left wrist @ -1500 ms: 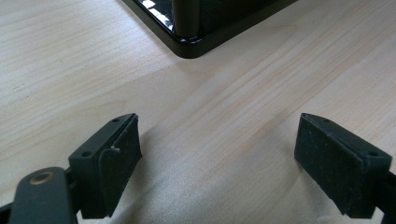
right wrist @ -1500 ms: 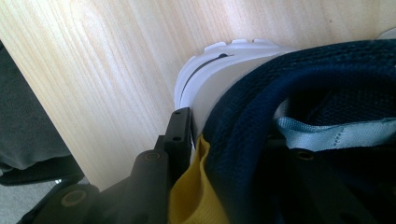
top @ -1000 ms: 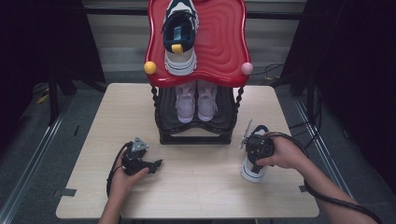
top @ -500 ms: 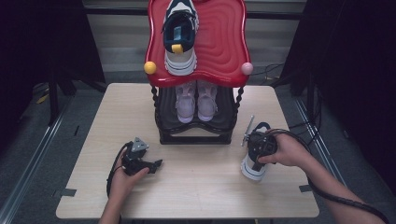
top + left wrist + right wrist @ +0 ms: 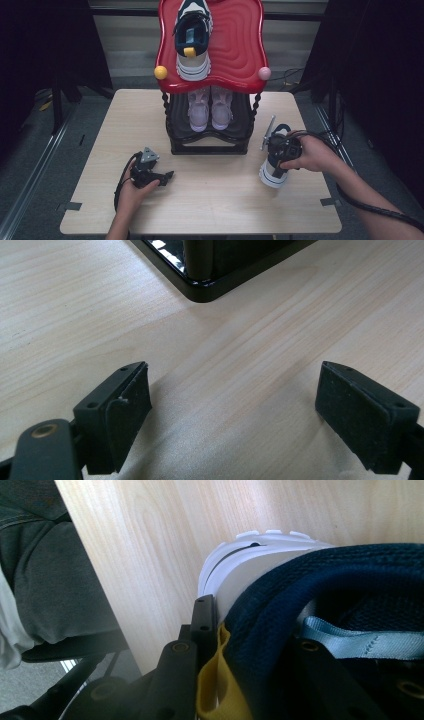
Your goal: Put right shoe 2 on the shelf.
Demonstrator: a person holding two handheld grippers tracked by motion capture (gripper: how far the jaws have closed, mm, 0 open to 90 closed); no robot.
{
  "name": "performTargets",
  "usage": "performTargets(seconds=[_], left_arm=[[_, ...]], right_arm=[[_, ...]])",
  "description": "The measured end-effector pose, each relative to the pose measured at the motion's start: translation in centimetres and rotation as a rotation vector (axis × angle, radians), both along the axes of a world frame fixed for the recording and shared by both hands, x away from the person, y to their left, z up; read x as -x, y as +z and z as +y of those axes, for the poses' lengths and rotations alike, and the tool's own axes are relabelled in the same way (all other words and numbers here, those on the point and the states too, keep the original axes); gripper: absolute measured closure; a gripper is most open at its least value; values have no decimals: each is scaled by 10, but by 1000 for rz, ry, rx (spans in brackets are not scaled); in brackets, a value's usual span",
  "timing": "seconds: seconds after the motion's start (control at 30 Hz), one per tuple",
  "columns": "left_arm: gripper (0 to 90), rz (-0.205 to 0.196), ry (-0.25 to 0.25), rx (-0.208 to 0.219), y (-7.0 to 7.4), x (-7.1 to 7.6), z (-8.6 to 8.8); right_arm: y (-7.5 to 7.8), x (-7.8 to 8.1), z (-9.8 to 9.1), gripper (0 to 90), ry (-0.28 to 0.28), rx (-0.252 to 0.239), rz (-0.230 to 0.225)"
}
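Lifted a little since the earlier frame, the right hand-held gripper [image 5: 283, 150] is clamped on the heel collar of the navy and white sneaker [image 5: 274, 170], its toe tipped down toward the desk's [image 5: 220, 200] right edge. One jaw sits inside the collar, the other outside against the yellow tab [image 5: 215, 680]. The left hand-held gripper [image 5: 162, 176] rests near the front-left, jaws wide apart and empty. A pinch this far back could let the shoe swing or slip while it is carried to the red-topped rack [image 5: 235, 45], knocking its mate [image 5: 192, 40].
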State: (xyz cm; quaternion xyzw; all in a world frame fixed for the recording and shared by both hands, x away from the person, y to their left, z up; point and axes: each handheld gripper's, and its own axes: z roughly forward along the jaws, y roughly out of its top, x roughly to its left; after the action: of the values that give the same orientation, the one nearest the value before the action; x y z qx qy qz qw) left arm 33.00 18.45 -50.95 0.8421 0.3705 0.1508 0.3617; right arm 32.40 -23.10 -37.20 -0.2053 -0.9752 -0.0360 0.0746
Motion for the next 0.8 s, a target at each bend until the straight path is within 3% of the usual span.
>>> performTargets(seconds=[0.27, 0.4, 0.8], left_arm=[[138, -1, 4, 6, 0, 0, 0], [139, 1, 3, 8, 0, 0, 0], [138, 4, 2, 5, 0, 0, 0]], right_arm=[[20, -1, -6, 741, 0, -21, -11], [31, -1, -7, 742, -5, 1, -15], [64, -4, -4, 741, 22, 1, -46]])
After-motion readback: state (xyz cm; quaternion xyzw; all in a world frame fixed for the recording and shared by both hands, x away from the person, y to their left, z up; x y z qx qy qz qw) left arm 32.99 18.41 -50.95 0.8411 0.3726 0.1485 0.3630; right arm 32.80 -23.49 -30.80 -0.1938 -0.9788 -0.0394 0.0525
